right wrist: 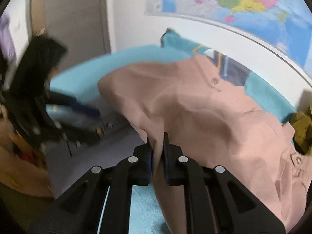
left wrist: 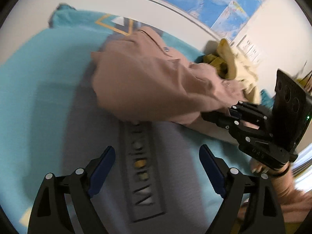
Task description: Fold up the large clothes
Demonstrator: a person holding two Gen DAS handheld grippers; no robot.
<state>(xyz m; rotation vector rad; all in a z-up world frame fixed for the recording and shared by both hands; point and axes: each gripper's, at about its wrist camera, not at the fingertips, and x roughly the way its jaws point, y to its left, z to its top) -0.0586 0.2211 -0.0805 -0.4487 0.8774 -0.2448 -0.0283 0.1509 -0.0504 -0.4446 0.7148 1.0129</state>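
A large dusty-pink garment [left wrist: 148, 81] with buttons lies bunched on a teal and grey bed cover [left wrist: 48, 97]. My left gripper [left wrist: 158, 156] is open and empty, hovering over the grey printed strip of the cover, short of the garment. My right gripper [right wrist: 157, 148] is shut on a fold of the pink garment [right wrist: 204, 113] and holds it lifted off the bed. In the left wrist view the right gripper [left wrist: 216, 117] shows at the garment's right edge. In the right wrist view the left gripper [right wrist: 91, 122] shows blurred at the left.
A heap of yellow and cream clothes [left wrist: 232, 62] lies at the bed's far right. A world map [right wrist: 243, 2] hangs on the white wall behind the bed. A door [right wrist: 74, 17] stands at the left.
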